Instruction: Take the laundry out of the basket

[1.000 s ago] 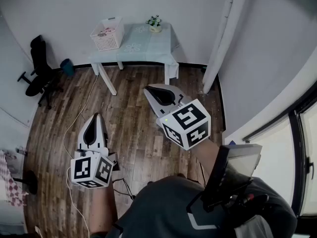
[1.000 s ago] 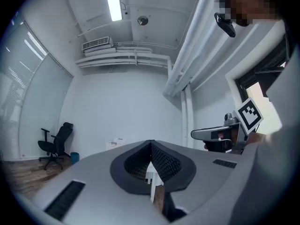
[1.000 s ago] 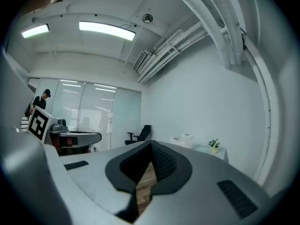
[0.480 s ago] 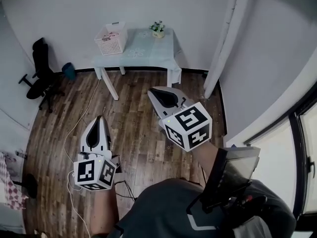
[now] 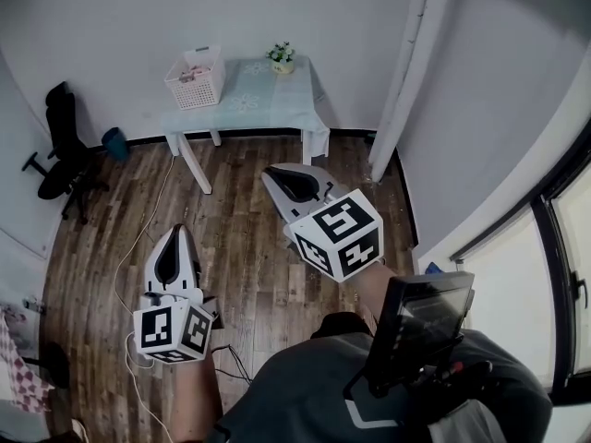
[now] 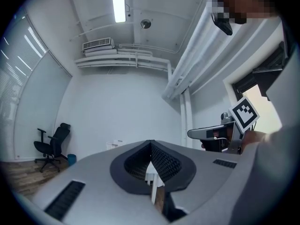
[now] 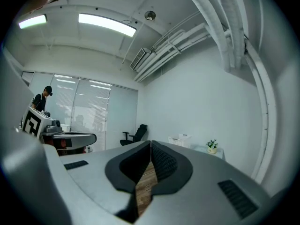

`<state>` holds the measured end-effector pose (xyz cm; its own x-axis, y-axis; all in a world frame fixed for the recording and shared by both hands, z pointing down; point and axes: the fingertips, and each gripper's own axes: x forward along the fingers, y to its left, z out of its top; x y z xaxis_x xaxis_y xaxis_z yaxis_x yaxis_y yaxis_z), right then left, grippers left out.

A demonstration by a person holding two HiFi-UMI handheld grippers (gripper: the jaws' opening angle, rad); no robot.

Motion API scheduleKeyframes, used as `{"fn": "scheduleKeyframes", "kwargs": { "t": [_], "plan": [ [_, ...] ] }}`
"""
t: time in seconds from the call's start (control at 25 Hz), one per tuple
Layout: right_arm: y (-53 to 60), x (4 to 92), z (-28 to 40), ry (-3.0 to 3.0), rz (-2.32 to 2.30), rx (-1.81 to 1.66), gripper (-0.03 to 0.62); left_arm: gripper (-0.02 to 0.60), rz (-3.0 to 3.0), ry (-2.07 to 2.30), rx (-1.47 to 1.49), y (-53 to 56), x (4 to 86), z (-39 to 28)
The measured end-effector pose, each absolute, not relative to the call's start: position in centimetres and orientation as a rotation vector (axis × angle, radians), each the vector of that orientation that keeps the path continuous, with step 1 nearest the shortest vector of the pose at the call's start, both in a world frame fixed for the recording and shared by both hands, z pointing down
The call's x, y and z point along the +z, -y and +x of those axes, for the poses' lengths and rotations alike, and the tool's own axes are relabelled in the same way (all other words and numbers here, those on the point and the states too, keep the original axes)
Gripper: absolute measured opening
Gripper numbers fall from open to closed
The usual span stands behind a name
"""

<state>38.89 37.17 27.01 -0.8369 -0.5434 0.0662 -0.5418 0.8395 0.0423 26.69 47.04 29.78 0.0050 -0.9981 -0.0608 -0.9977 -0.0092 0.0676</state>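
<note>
A white laundry basket with pinkish laundry inside stands on the left end of a small table against the far wall. In the right gripper view the basket shows small, past the jaws. Both grippers hang over the wooden floor, far short of the table. My left gripper is shut with nothing in it, its jaw tips meeting. My right gripper is higher and nearer the table, also shut and empty.
A small potted plant stands at the table's back right. A black office chair and a blue bin sit at the left wall. A white cable trails across the floor. A white pillar rises at right.
The head view has shifted, so table and basket sit slightly left of before. Both grippers stay shut and hold about the same stance over the floor.
</note>
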Motion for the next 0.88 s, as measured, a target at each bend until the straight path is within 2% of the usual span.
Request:
{"fn": "scheduleKeyframes", "kwargs": {
  "t": [0.4, 0.88],
  "plan": [
    [-34.4, 27.1, 35.9, 2.956, 0.826, -0.015, 0.017, 0.008, 2.204, 2.212, -0.14, -44.3, 29.9, 24.2],
    [-23.0, 26.5, 29.9, 3.021, 0.728, 0.003, 0.017, 0.008, 2.116, 2.374, -0.117, -33.9, 28.6, 18.5]
  ]
}}
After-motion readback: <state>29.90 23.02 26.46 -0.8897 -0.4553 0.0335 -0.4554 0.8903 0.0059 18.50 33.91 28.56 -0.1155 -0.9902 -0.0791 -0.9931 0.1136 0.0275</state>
